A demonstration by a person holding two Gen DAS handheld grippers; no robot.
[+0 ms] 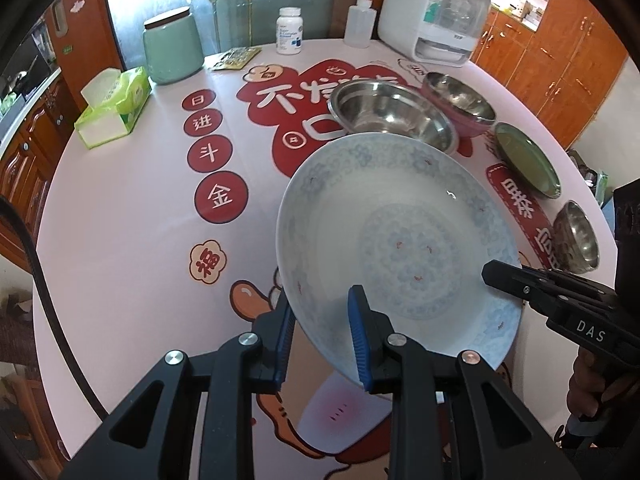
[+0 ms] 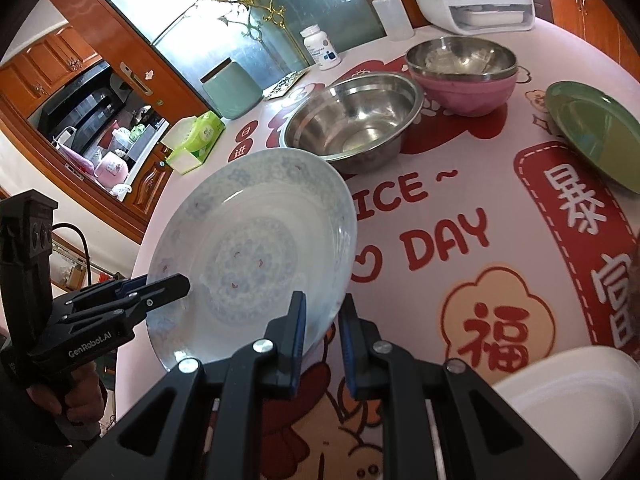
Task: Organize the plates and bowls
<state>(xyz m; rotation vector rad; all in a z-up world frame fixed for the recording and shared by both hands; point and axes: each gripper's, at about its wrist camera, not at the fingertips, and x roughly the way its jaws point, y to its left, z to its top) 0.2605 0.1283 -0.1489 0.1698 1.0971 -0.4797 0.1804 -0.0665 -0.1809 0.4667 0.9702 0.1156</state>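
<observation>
The blue-patterned plate (image 1: 400, 232) is off the table, tilted, and pinched at its near rim from 2 sides: the left gripper (image 1: 324, 340) has its blue pads nearly closed over the rim at the plate's near-left edge, and the right gripper (image 2: 322, 336) clamps the near-right edge in the same way, jaws almost fully together with only the thin rim between them. It hangs over the printed tablecloth (image 1: 140, 220), near the middle of the table, with the large steel bowl (image 1: 392, 114) just beyond its far edge, the steel bowl nested in the pink bowl (image 2: 464, 76) farther right, the green plate (image 2: 596, 136) at the far right and a small steel bowl (image 1: 576, 236) on the right. The main risk, as I judge it, is the glazed rim sliding out of the pads, since each grip covers only a narrow strip of slick ceramic and the plate slopes. If the 2 hands drift apart or twist unevenly, 1 grip could lose the rim. Its far edge could also knock the steel bowl if carried forward low.
</observation>
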